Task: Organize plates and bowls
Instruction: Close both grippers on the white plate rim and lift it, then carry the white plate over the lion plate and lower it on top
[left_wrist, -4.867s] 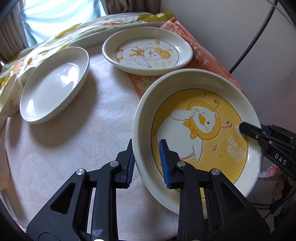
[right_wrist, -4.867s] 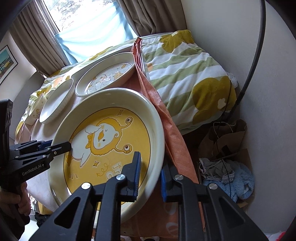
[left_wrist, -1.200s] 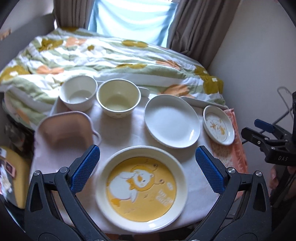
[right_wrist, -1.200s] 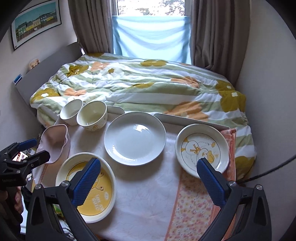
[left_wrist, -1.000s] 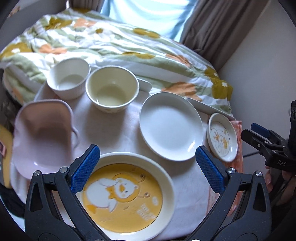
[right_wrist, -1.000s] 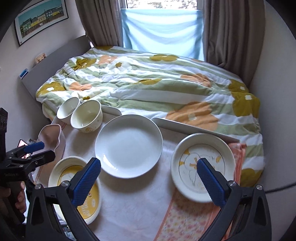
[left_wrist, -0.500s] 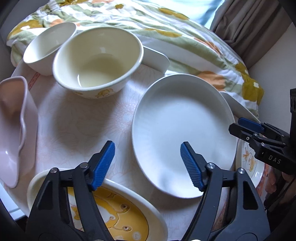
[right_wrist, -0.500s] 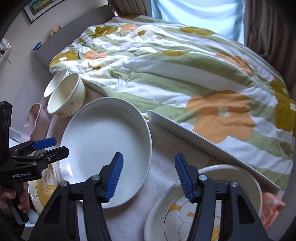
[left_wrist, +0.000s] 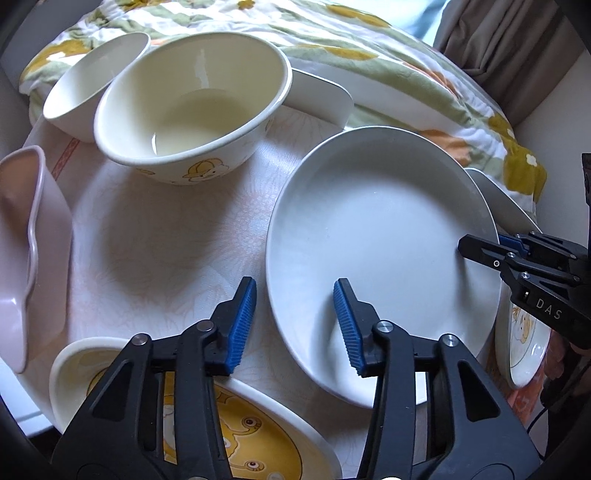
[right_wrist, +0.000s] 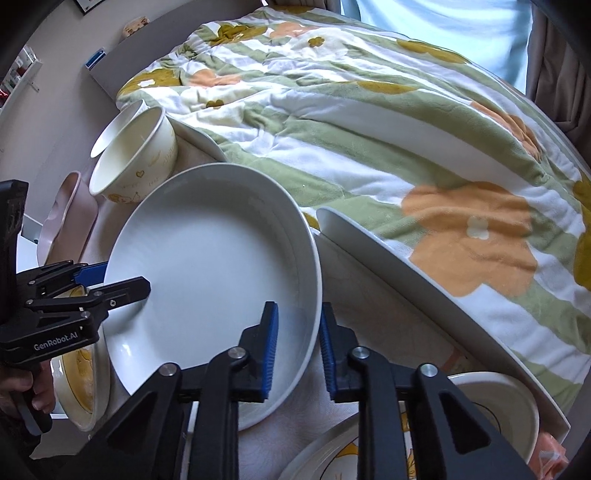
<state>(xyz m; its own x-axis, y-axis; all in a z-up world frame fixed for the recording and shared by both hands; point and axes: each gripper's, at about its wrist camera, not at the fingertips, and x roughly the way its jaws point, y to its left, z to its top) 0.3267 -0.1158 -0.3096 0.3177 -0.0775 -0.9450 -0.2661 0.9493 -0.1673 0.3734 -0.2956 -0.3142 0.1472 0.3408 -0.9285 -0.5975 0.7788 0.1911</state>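
Note:
A plain white plate (left_wrist: 380, 240) lies on the small table (left_wrist: 147, 240), between a yellow duck plate (left_wrist: 255, 428) and a smaller duck plate (left_wrist: 524, 343). My left gripper (left_wrist: 295, 295) straddles the white plate's near-left rim. Its jaws are closing, and the blue pads stand just off the rim on either side. My right gripper (right_wrist: 297, 325) is closing on the opposite rim of the white plate (right_wrist: 207, 258), with its pads against the plate's wall. In the right wrist view my left gripper (right_wrist: 127, 277) has one finger over the plate and one outside it.
A cream bowl (left_wrist: 192, 103) and a white bowl (left_wrist: 88, 81) stand at the back left, and a pink dish (left_wrist: 22, 240) at the left edge. A flowered quilt (right_wrist: 369, 129) on a bed lies behind the table. A hand (right_wrist: 22, 391) holds the left gripper's handle.
Both grippers have come down from high above the table to the white plate. Their jaws have narrowed from wide open to straddle its opposite rims.

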